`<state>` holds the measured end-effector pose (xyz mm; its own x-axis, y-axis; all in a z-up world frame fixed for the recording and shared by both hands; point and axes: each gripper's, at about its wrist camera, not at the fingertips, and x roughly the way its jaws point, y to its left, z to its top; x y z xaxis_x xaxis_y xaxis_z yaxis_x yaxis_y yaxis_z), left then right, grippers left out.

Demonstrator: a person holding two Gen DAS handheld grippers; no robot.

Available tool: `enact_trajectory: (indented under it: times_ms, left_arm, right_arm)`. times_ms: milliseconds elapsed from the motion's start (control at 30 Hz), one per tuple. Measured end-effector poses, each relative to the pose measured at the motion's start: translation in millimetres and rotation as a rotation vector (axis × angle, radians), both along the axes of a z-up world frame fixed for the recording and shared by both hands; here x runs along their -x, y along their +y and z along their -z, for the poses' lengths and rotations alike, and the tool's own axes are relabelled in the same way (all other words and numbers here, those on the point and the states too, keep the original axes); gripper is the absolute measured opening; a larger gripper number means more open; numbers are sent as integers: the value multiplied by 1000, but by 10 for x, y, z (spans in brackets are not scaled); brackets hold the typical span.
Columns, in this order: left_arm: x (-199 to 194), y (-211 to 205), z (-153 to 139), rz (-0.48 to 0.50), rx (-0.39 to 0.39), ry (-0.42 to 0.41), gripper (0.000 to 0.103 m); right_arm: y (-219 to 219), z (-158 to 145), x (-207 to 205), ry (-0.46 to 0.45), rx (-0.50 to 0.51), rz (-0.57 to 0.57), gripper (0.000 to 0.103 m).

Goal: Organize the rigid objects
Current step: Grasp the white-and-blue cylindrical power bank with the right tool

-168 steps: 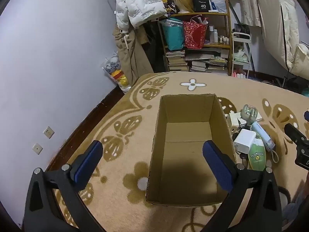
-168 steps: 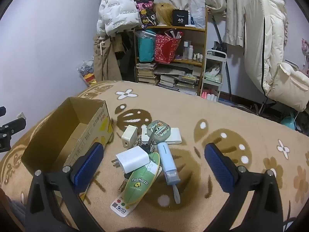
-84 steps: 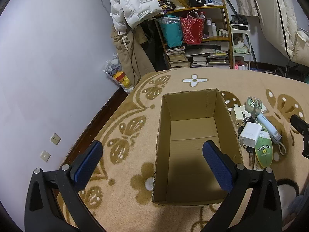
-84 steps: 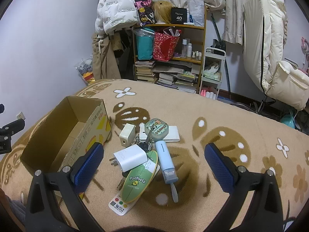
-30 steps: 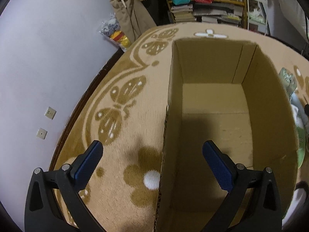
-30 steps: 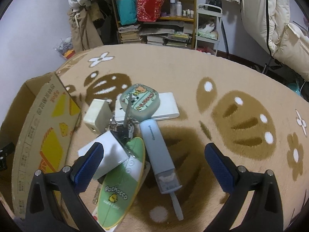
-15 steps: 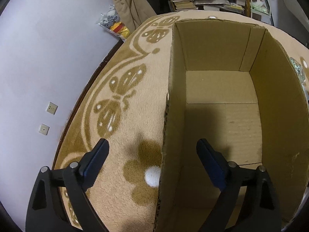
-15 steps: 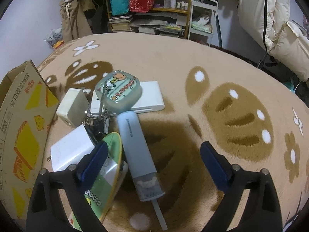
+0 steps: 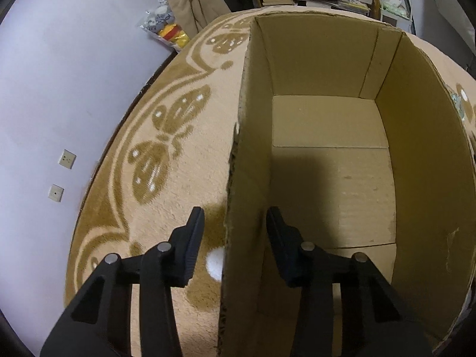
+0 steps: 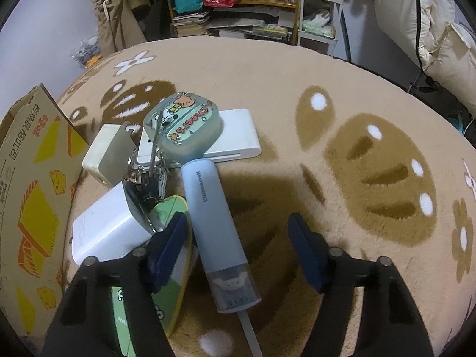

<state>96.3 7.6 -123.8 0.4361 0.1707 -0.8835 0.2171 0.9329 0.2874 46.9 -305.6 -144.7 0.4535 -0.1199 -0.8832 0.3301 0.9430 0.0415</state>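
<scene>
Both my pairs of fingers are closing, one on the box wall, one around the blue tube.

My left gripper point(image 9: 235, 247) straddles the left wall of the empty cardboard box point(image 9: 416, 148), low in the frame, fingers point(image 9: 192, 245) narrowing but not yet pressing it. My right gripper point(image 10: 235, 247) hangs over the clutter on the brown patterned blanket point(image 10: 342, 95): its fingers, apart and closing, flank the pale blue Cinnamoroll tube point(image 10: 217, 229) at lower centre. Left of the tube lie a white charger point(image 10: 107, 235) and green Pochacco case point(image 10: 166, 267); above, a keychain pouch point(image 10: 184, 125) on a white power bank point(image 10: 235, 139).
</scene>
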Motion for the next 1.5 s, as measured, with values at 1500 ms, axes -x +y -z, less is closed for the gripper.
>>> enact_trajectory:
  times_ms: [1500]
  left_arm:
    - [-13, -4, 11, -13, -14, -19, 36]
  right_arm:
    - [65, -61, -33, -47, -84, 15, 29]
